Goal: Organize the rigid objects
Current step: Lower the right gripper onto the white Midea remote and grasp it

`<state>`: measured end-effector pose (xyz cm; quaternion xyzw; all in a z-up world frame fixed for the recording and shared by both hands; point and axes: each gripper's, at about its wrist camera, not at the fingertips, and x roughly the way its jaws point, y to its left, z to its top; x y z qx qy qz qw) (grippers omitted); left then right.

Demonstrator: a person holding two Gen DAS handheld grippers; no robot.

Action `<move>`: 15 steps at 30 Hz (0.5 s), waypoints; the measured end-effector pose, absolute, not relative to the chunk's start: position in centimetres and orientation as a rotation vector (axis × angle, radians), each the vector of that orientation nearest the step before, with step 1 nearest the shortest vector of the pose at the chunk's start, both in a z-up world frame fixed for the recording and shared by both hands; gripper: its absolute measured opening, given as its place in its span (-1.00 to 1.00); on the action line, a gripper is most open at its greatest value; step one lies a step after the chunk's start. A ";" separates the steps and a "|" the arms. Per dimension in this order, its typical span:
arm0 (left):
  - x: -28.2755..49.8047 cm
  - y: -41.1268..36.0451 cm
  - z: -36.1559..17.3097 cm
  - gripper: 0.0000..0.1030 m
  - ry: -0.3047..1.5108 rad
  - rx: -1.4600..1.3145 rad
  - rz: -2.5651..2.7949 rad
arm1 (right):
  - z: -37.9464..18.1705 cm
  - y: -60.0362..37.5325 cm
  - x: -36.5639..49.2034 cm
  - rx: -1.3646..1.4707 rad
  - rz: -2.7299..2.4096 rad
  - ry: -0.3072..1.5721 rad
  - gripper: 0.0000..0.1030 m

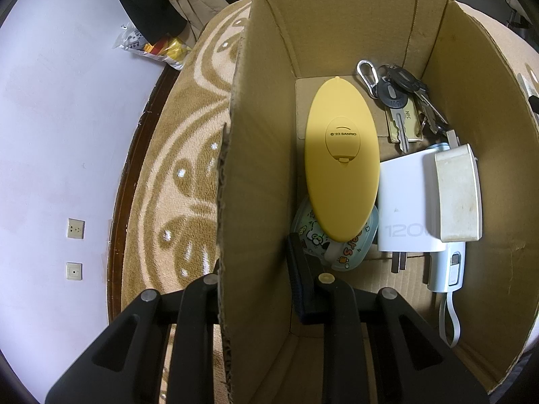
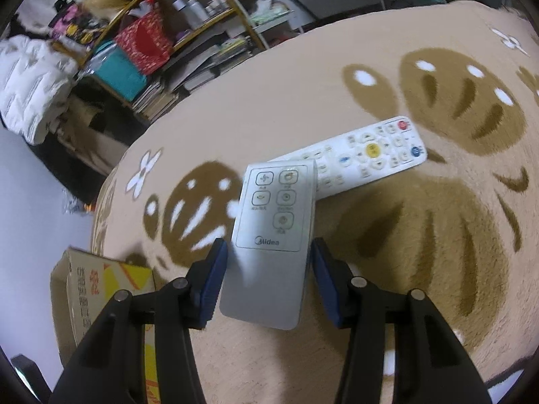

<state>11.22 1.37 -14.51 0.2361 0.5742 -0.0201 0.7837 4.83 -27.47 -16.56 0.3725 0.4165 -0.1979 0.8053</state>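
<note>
My left gripper (image 1: 256,269) is shut on the left wall of an open cardboard box (image 1: 337,33), one finger outside and one inside. In the box lie a yellow oval case (image 1: 340,165), a bunch of keys (image 1: 401,94), a white charger (image 1: 404,202), a pale blue power bank (image 1: 451,269), a cream block (image 1: 458,192) and a cartoon-printed tin (image 1: 340,252). My right gripper (image 2: 266,259) is shut on a small white remote (image 2: 269,222), its blue pads pressing both long edges. A larger white remote (image 2: 370,155) lies on the patterned blanket just behind it.
The beige and brown blanket (image 2: 438,235) covers the surface. The cardboard box corner (image 2: 84,289) shows at the lower left of the right wrist view. Cluttered shelves (image 2: 151,40) stand beyond the surface. A wall with sockets (image 1: 75,229) is at the left.
</note>
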 end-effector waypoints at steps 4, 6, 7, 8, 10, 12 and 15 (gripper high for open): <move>11.2 1.4 -14.5 -0.56 1.239 0.511 -0.043 | -17.0 -26.5 5.1 0.797 -0.391 0.909 0.04; 11.2 1.4 -14.5 -0.57 1.239 0.511 -0.043 | -17.0 -26.1 5.4 0.791 -0.367 0.915 0.04; 11.2 1.4 -14.5 -0.57 1.239 0.510 -0.043 | -17.0 -25.8 5.6 0.779 -0.356 0.919 0.04; 11.2 1.4 -14.5 -0.57 1.239 0.511 -0.043 | -16.8 -25.3 5.8 0.752 -0.343 0.923 0.04; 11.2 1.4 -14.5 -0.57 1.238 0.512 -0.043 | -16.7 -24.6 6.1 0.705 -0.332 0.926 0.04; 11.2 1.4 -14.5 -0.57 1.239 0.511 -0.043 | -16.6 -23.9 6.3 0.680 -0.320 0.927 0.04; 11.2 1.4 -14.5 -0.56 1.239 0.511 -0.043 | -17.1 -23.3 6.6 0.678 -0.298 0.946 0.04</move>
